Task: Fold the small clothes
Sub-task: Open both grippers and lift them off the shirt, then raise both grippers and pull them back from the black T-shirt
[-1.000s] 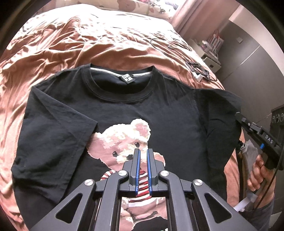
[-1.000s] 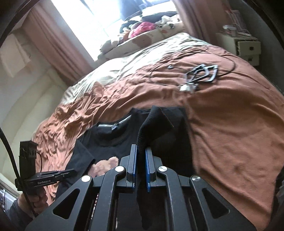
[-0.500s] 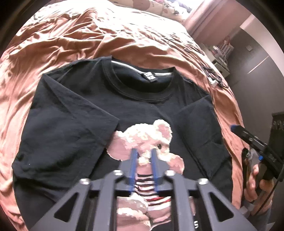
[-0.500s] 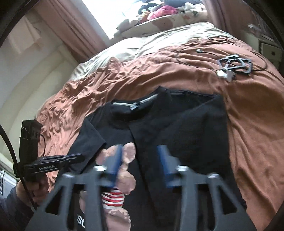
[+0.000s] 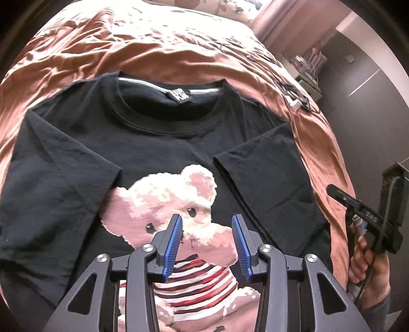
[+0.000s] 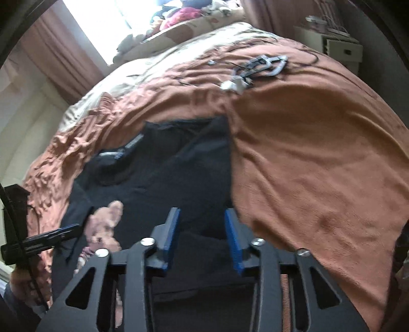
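A black T-shirt (image 5: 158,143) with a pink bear print (image 5: 173,204) lies face up on the brown bedspread (image 5: 127,51), collar away from me. Its right sleeve (image 5: 263,173) is folded in over the chest. My left gripper (image 5: 207,219) hovers over the bear's face, its jaws opening and nothing between them. My right gripper (image 6: 202,214) hangs over the shirt's folded right side (image 6: 194,173); its jaws are closing but still apart, with no cloth pinched. Each gripper also shows at the edge of the other's view: the right gripper (image 5: 340,194) and the left gripper (image 6: 69,229).
Black cables, a grey frame (image 6: 263,63) and a white plug (image 5: 294,103) lie on the bed beyond the shirt. Pillows and clothes (image 6: 194,18) pile up at the head end. A pale bedside unit (image 6: 340,48) stands to the right. A hand (image 5: 365,260) holds the right gripper.
The right gripper let go of the sleeve, which now lies folded across the shirt. Both grippers went from shut to apart and sank closer to the shirt.
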`<state>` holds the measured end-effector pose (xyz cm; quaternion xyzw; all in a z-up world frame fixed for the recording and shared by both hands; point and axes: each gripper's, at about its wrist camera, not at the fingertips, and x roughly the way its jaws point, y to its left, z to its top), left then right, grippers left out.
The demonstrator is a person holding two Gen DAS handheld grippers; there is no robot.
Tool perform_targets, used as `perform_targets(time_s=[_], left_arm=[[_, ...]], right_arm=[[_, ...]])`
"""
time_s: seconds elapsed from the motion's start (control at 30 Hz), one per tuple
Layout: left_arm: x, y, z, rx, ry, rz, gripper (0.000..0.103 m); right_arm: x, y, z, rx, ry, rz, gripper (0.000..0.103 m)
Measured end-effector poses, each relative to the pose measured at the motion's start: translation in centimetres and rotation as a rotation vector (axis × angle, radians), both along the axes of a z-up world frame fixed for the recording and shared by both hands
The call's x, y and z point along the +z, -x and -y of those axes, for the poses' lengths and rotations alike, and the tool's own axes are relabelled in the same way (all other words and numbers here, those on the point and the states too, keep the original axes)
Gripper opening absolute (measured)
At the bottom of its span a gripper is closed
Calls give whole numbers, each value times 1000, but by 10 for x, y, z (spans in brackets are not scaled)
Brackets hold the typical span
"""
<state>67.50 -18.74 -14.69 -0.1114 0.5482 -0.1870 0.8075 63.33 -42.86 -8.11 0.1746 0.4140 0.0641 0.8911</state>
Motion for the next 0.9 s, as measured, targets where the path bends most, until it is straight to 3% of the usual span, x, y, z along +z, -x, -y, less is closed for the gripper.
perform_targets(time_s=[0.3,0.43,0.67,0.7,0.73,0.77,0.83,0.9], left_arm=[[-7,-4,-5,11,-26,-1,42],[-10,-4,-20,28,-36,-7,42],[2,7,-57,79,-38,7,43],[4,9,-61,85,-42,10,43],[7,11,-66,91,-45,13,43],[11,14,-72,100,-50,16,43],[19,21,-82,107,-57,30,43],[27,27,-91,116,-76,47,50]], right_arm=[[-31,-46,-7,-57,131,-101,10],[-29,-41,0,-123,129,-90,10],[-14,-8,-2,-59,57,-50,12],[-12,-4,-4,-52,56,-45,13],[-9,0,-5,-44,59,-39,23],[-5,6,-6,-40,73,-34,42],[2,18,-11,-28,86,-8,62],[10,29,-15,-4,88,1,67]])
